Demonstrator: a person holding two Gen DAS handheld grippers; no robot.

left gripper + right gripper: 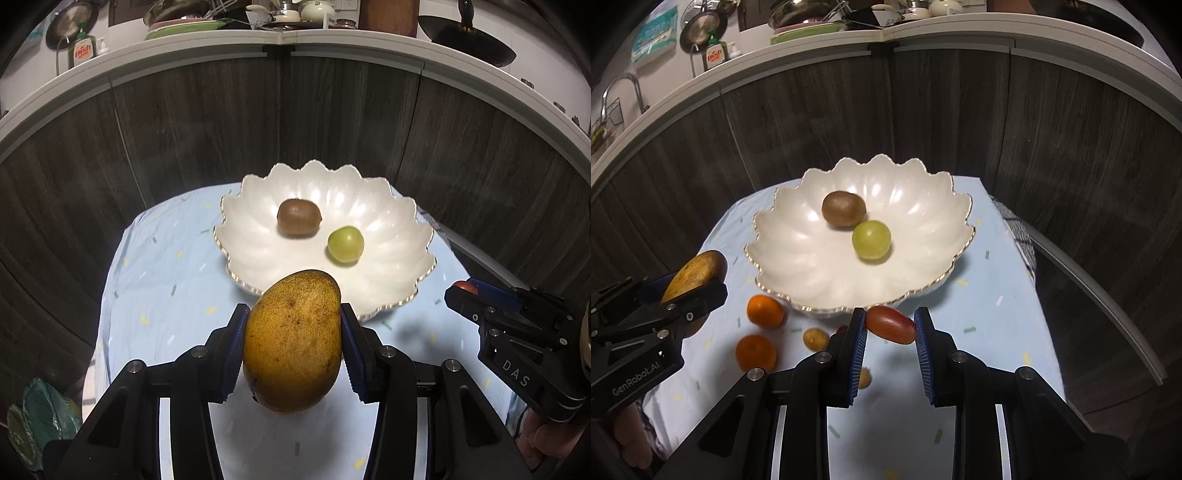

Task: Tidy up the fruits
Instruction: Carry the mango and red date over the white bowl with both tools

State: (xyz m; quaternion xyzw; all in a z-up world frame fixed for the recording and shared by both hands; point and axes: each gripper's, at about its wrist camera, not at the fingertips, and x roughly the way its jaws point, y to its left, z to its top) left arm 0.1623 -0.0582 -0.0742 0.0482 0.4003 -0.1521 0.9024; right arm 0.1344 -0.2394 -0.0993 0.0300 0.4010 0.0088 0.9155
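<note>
- My left gripper (pixel 293 345) clamps one mango (pixel 293 339), lifted just in front of the scalloped white bowl (pixel 255 236).
- My right gripper (pixel 891 334) pinches one oblong red fruit (pixel 891 325) by its ends, near the bowl's rim.
- The bowl holds one kiwi (pixel 299 218) and one green round fruit (pixel 346 244).
- Only the right view shows two oranges (pixel 765 312) and small yellowish fruits (pixel 815 339) on the blue cloth (pixel 990 325).
- Readable: "DAS", "GenRobot.AI".

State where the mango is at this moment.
The mango is clamped between the left gripper's jaws, held above the blue tablecloth just in front of the white scalloped bowl; in the right wrist view it appears at the far left.
</note>
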